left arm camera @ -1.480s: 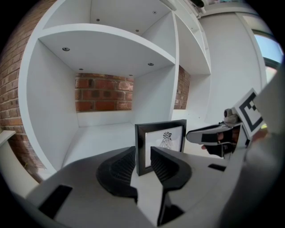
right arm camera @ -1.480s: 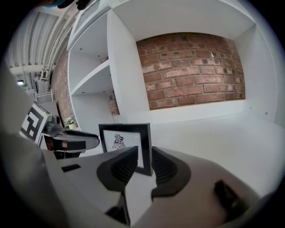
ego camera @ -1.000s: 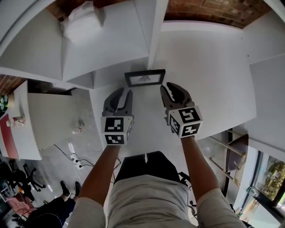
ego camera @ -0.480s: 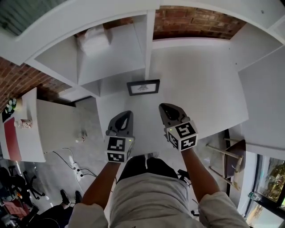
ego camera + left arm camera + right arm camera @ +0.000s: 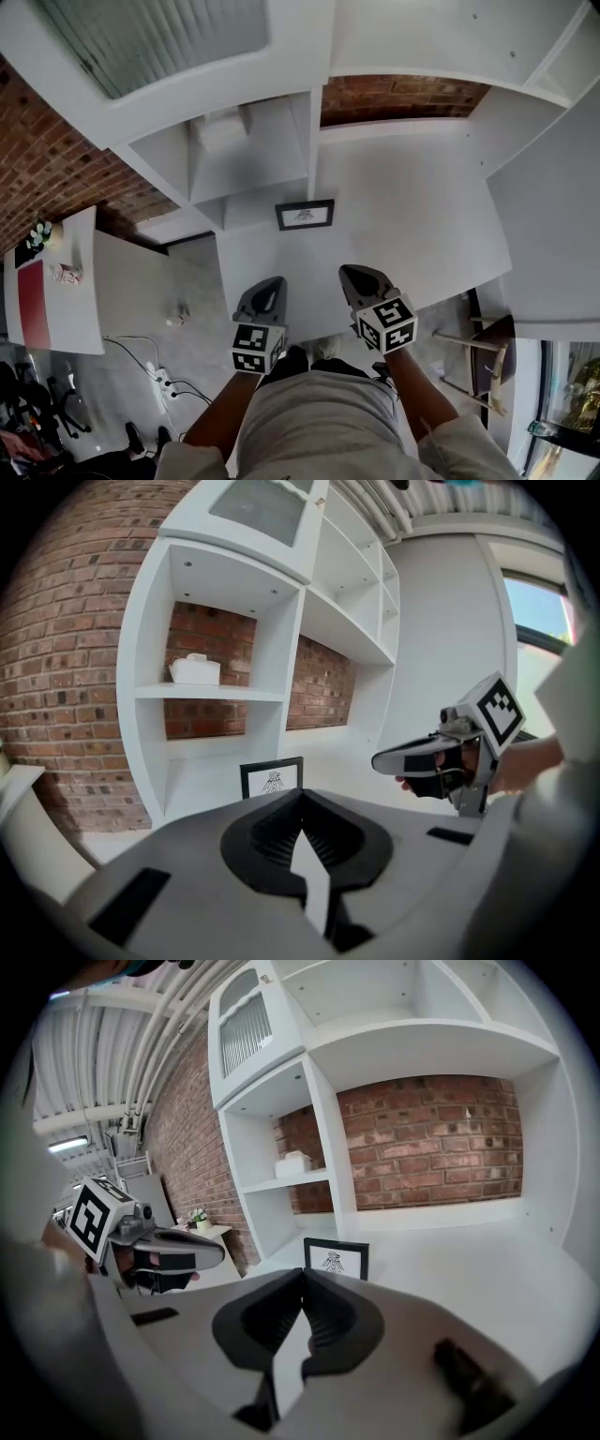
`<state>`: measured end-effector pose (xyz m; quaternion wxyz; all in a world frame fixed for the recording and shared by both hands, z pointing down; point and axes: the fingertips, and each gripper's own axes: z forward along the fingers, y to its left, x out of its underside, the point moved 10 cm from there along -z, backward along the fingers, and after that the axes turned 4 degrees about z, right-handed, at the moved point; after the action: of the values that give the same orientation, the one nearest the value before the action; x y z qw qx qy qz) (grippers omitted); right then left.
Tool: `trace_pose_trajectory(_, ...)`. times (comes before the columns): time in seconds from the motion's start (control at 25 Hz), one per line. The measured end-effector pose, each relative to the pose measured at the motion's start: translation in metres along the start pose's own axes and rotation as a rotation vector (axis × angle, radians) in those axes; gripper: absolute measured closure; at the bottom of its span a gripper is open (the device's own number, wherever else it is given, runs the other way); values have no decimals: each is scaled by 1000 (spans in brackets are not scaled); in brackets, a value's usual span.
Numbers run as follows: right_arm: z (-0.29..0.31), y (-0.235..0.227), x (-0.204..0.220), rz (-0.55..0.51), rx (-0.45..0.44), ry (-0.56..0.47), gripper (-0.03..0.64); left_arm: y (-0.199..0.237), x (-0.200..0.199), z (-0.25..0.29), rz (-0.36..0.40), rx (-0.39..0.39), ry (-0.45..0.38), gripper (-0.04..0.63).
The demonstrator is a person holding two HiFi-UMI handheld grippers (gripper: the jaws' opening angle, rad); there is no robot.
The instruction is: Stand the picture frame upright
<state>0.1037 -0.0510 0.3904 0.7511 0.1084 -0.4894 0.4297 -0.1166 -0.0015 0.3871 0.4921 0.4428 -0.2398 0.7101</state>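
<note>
The black picture frame (image 5: 305, 215) with a white mat and a small dark print stands upright on the white counter (image 5: 422, 216), close to the shelf divider. It also shows in the left gripper view (image 5: 271, 777) and the right gripper view (image 5: 336, 1258). My left gripper (image 5: 265, 291) is shut and empty, well short of the frame, near the counter's front edge. My right gripper (image 5: 364, 278) is shut and empty too, level with the left one. From each gripper view the other gripper hangs in the air, left gripper (image 5: 217, 1250), right gripper (image 5: 379, 760).
White shelving (image 5: 246, 141) rises behind the frame, with a white box (image 5: 195, 670) on a shelf. Brick wall (image 5: 403, 96) backs the counter. At the left, below the counter, stand a low white table (image 5: 56, 281) with small items and floor cables (image 5: 155, 361).
Both grippers have drawn back from the frame toward the counter's front edge, and their jaws have gone from open to shut. The frame stays upright where it was.
</note>
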Motion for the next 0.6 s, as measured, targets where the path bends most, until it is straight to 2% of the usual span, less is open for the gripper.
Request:
trace_pose_trajectory(0.2, -21, 9, 1, 5, 2, -14, 589, -9, -5, -16, -37, -9, -25, 580)
trace_pose_trajectory(0.44, -38, 17, 1, 0, -32, -28, 589, -19, -13, -28, 24, 0, -32, 580)
trace_pose_trajectory(0.6, -43, 27, -3, -6, -58, -41, 589, -20, -13, -36, 27, 2, -33, 580)
